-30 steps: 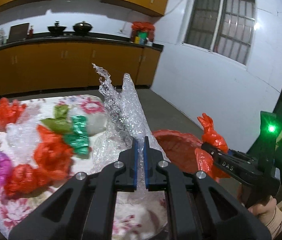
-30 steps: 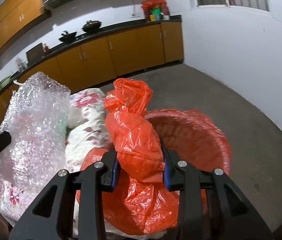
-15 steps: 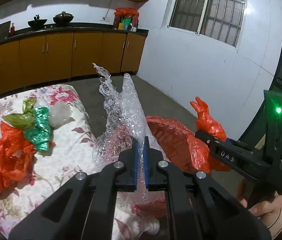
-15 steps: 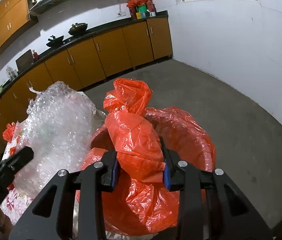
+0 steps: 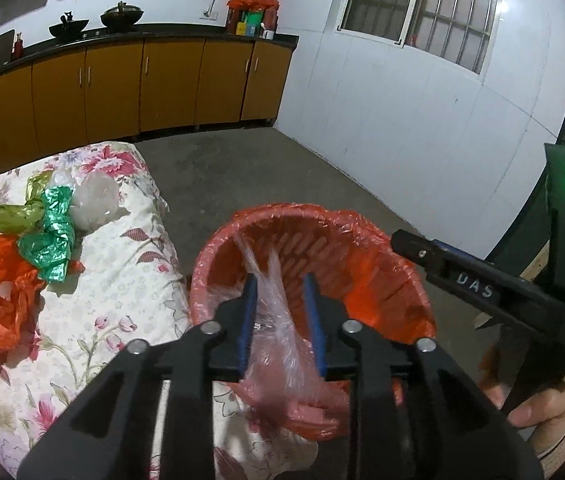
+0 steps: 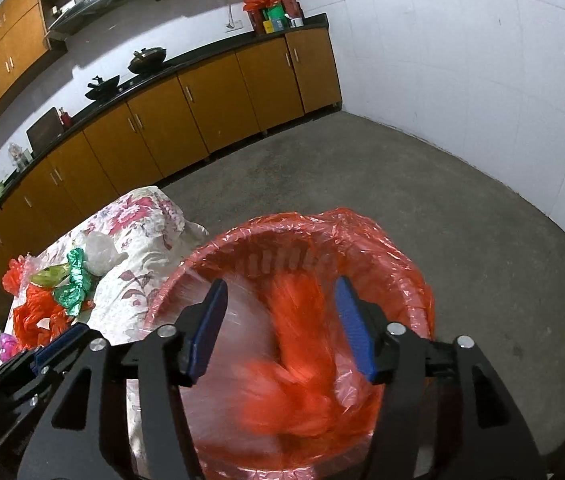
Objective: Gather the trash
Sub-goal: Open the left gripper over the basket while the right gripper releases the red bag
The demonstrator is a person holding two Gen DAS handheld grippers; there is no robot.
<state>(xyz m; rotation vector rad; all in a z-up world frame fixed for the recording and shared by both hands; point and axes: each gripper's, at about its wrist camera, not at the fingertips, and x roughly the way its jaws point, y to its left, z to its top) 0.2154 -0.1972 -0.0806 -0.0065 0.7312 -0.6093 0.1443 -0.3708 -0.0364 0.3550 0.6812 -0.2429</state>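
L tongs (image 5: 280, 312) opening, clear crinkled plastic film (image 5: 282, 340) loose btwn jaws, R tongs (image 6: 280, 328) opening, blurred orange plastic bag (image 6: 294, 364) below, over red-lined round bin (image 5: 382, 248).

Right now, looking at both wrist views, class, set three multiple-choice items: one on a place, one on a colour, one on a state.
1. Where does the bin stand?
A. on the counter
B. on the floor beside the flowered table
C. under the window

2. What colour is the bin liner?
A. black
B. blue
C. red-orange

3. How is the clear plastic wrap at the left gripper?
A. clamped tight
B. between parted, opening fingers
C. lying on the table

Answers: 1 B, its rim adjoins the table edge. 2 C, red film covers the rim. 3 B, gaps show beside the wrap.
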